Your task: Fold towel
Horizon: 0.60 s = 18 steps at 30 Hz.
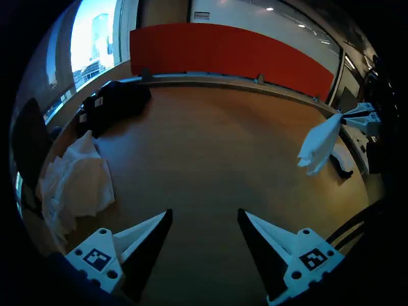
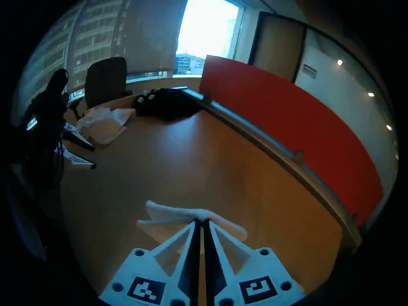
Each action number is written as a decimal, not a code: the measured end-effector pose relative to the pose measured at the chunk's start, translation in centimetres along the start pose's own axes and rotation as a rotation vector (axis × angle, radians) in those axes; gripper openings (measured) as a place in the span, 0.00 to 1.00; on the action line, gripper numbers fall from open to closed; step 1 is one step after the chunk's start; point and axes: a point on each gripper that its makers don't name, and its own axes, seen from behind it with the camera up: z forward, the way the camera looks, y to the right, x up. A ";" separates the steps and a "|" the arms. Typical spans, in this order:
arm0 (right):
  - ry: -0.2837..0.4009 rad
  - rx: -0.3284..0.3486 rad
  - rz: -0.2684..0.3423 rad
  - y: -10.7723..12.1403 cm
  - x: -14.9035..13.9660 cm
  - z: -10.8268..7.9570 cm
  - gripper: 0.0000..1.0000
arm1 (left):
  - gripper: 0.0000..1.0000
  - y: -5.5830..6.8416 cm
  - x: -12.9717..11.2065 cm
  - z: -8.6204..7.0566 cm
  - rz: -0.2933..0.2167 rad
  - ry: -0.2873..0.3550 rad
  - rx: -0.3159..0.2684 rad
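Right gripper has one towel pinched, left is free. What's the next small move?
Probably bring the open left gripper across to grip a lower corner of the towel, so it can be spread on the table. The right gripper alone is shut on it, and it hangs bunched above the wood.

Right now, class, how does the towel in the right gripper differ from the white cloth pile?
The held towel hangs pinched in the shut right gripper; the cloth pile lies loose on the desk. The held towel looks narrow and compact; the cloth pile is wide and crumpled. Both are white.
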 end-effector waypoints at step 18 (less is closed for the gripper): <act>-0.030 -0.072 0.044 7.8 -3.1 -3.3 0.05 | 0.94 0.8 0.2 0.4 0.017 -0.004 0.002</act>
